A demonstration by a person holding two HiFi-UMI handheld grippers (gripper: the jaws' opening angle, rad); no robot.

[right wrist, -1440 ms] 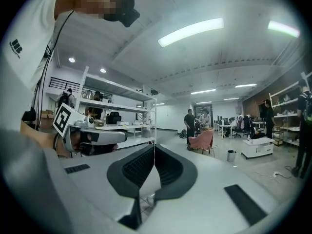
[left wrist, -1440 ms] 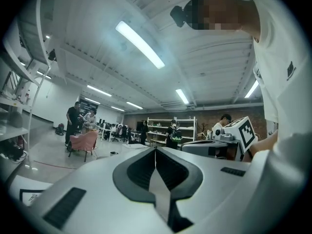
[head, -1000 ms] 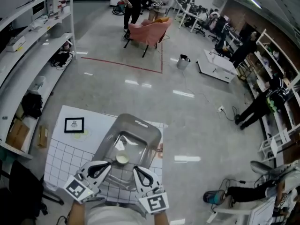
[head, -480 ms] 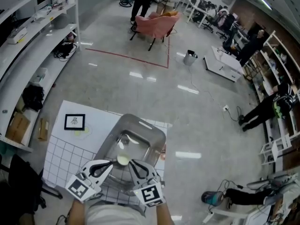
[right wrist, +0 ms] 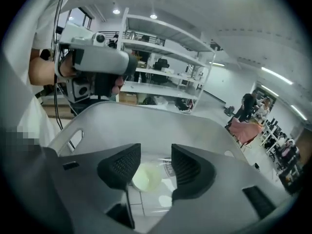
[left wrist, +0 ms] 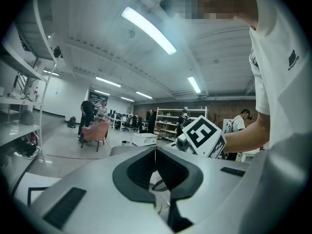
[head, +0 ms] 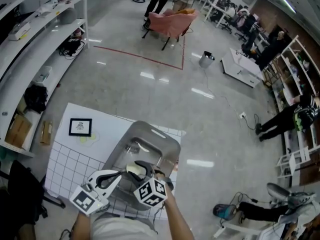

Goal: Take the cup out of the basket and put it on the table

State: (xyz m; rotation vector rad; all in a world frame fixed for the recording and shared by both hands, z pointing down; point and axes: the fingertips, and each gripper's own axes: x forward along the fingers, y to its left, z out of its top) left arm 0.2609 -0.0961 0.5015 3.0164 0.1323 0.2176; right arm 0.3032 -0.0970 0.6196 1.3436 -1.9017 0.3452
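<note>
A pale yellow-green cup (head: pixel 131 168) lies in the translucent grey basket (head: pixel 167 143) on the table. My right gripper (head: pixel 142 168) tilts down into the basket just over the cup. In the right gripper view the cup (right wrist: pixel 146 177) shows low between the jaws of my right gripper (right wrist: pixel 156 162). Those jaws have just been opening, and their pads stand clear of the cup. My left gripper (head: pixel 120 173) hovers at the basket's near left rim with its jaws shut and nothing in them. In the left gripper view, the tips of my left gripper (left wrist: pixel 155 149) meet above the basket.
The basket rests on a white gridded table mat (head: pixel 70 159) whose right edge drops to the floor. A small black picture frame (head: pixel 80 126) lies at the mat's far left. Shelving (head: pixel 30 29) lines the left side. People and a pink chair (head: pixel 172 21) stand far off.
My right gripper has tipped downward and dropped into the basket over the cup, rolling its marker cube into view, and its jaws have parted. My left gripper has sunk a little.
</note>
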